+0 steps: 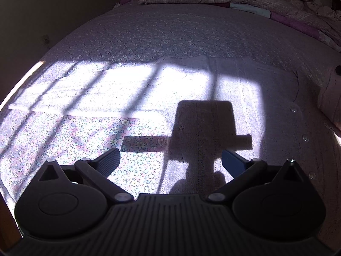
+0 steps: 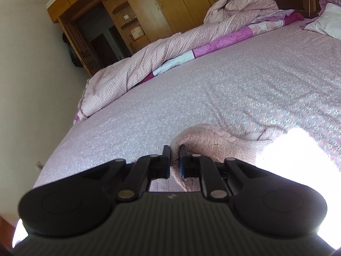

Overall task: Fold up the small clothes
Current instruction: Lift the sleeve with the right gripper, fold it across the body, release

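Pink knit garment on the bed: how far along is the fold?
Early. Done: the pink knit garment lies spread flat on the floral bedsheet. In hand: the right gripper is shut on a lifted edge of it, while the left gripper hangs open, holding nothing. Left: laying that edge over and finishing the fold.

A home bedroom. Ahead of the right gripper [image 2: 174, 155] stretches a wide bed [image 2: 213, 89] under a floral-print sheet, with a rumpled pink checked quilt [image 2: 170, 49] heaped along its far side and a pillow [image 2: 326, 23] at the far right. Beyond the quilt stand tall wooden wardrobes [image 2: 162, 2] with a built-in shelf niche, set against a plain pale wall [image 2: 27, 64]. Below the left gripper [image 1: 170, 160], window-shaped sunlight with bar shadows falls across the bedsheet [image 1: 85, 89].
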### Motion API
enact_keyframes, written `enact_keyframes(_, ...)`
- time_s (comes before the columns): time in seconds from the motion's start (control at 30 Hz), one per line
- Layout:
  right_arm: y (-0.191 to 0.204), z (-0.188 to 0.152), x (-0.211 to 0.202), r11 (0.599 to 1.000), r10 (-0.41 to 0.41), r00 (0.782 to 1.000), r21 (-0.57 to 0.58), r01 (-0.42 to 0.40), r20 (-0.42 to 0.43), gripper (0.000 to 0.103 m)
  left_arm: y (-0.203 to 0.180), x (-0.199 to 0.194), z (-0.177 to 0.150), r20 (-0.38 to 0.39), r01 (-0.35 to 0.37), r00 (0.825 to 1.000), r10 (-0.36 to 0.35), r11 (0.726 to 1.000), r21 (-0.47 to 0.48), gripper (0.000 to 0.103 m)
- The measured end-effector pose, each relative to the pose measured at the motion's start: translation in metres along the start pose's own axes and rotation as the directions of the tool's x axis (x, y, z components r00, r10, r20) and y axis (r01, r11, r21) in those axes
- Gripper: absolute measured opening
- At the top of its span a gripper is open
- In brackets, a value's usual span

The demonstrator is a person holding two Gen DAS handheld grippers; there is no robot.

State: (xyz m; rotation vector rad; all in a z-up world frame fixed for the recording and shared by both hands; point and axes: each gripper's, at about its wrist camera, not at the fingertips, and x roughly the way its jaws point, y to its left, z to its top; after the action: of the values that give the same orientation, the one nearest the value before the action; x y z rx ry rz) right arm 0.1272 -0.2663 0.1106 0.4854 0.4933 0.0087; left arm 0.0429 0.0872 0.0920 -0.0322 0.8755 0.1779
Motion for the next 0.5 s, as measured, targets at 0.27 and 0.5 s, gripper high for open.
enact_keyframes(0.27, 0.012, -0.056, 0.035, 0.999, -0.001, 0.991, -0.041, -0.004, -0.134, 0.014, 0.009, 0.010, 0.000, -0.006, 0.002, 1.000, -0.002, 1.000, 0.003, 0.103)
enact_keyframes(0.5, 0.027, -0.076, 0.031, 0.989, 0.022, 0.982, -0.142, -0.049, -0.188, 0.049, 0.001, 0.010, 0.004, 0.001, 0.030, 1.000, -0.030, 0.999, 0.022, 0.103)
